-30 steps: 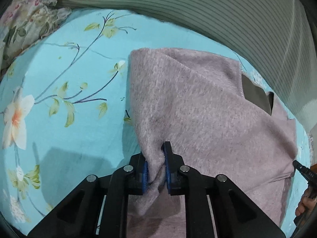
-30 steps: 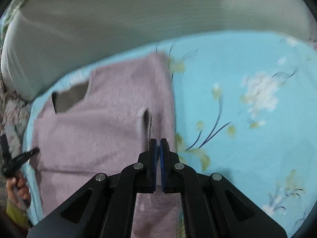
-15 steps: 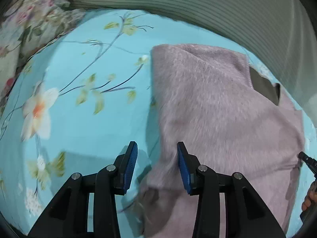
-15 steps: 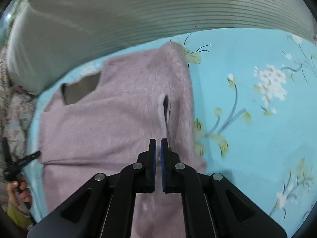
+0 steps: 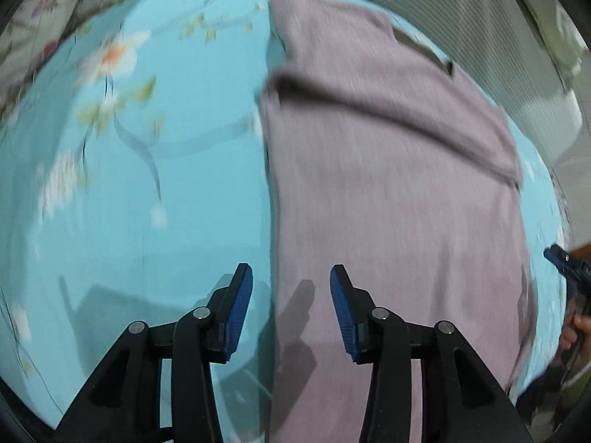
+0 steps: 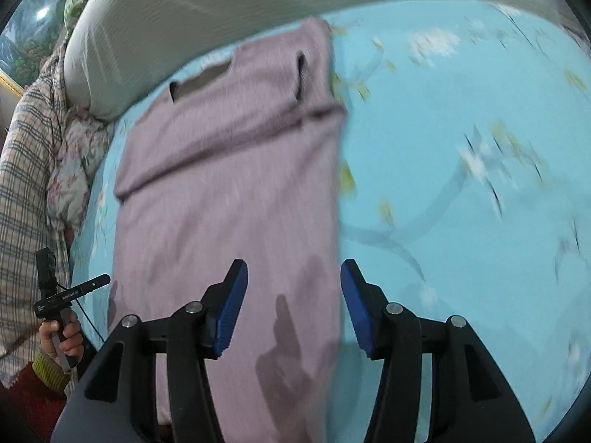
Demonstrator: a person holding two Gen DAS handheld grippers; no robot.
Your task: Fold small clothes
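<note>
While both the left gripper (image 5: 291, 304) and right gripper (image 6: 293, 302) are held apart and empty, the mauve sweater (image 6: 229, 192), lying narrow-folded on the floral sheet (image 6: 461, 184), is judged soft and limp, best pinched at hem corners

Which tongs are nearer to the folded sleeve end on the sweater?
Left, though only slightly. The left tongs hang open over the sweater's left edge; the folded sleeve end lies far right. The right tongs hang open over the opposite edge.

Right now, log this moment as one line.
left gripper: open, empty | right gripper: open, empty | sweater: flat on sheet, sides folded in
</note>
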